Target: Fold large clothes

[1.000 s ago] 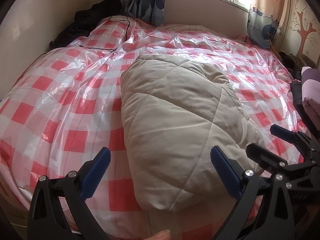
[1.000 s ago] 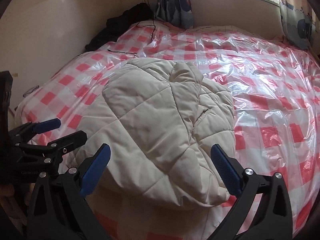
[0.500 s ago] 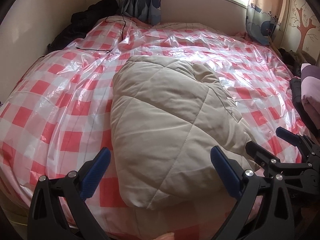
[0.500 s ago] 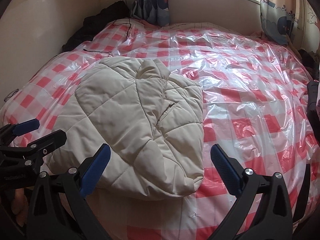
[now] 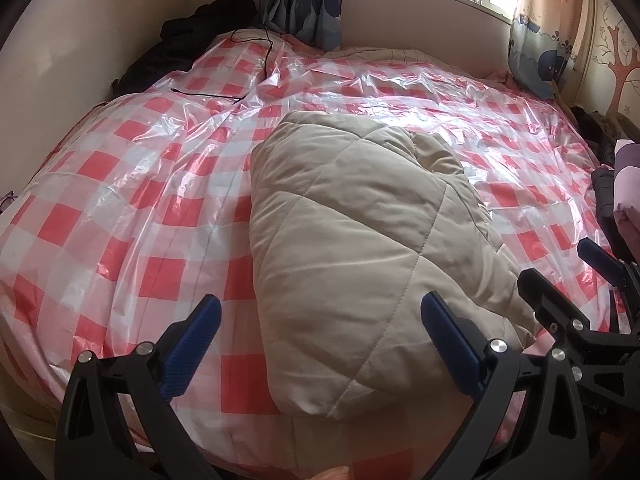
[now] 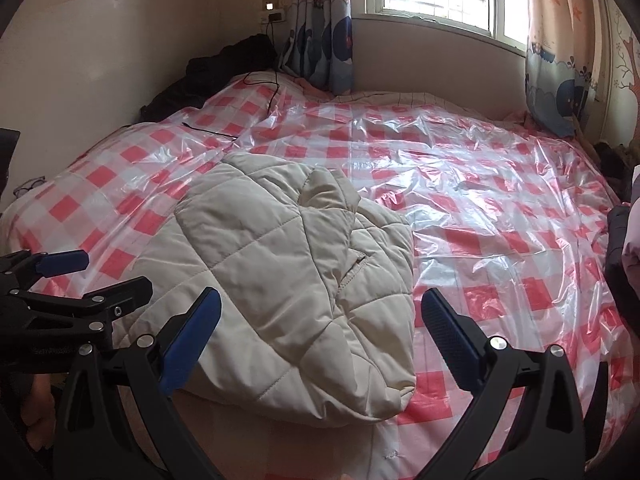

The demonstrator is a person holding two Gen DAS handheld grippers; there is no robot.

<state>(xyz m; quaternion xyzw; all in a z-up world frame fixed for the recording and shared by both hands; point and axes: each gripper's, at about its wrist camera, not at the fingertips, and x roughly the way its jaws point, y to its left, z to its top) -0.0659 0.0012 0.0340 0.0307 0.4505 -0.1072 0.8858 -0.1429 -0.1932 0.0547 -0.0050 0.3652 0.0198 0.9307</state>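
A beige quilted jacket (image 5: 360, 248) lies folded into a bundle on the bed's red-and-white checked plastic sheet (image 5: 132, 216), near the front edge. It also shows in the right wrist view (image 6: 296, 288). My left gripper (image 5: 320, 340) is open and empty, held just short of the jacket's near edge. My right gripper (image 6: 320, 332) is open and empty, above the jacket's near right corner. Each gripper shows at the side of the other's view: the right one (image 5: 580, 292) and the left one (image 6: 72, 280).
A black cable (image 5: 256, 52) runs from a wall socket onto the sheet at the back left. Dark clothes (image 5: 192, 40) are heaped against the back wall. Folded purple and dark clothes (image 5: 624, 200) sit at the right edge. Curtains and a window stand behind the bed.
Both grippers have pulled back and risen from the jacket, so more of the bed and window shows. The jacket lies still. Both stay open.
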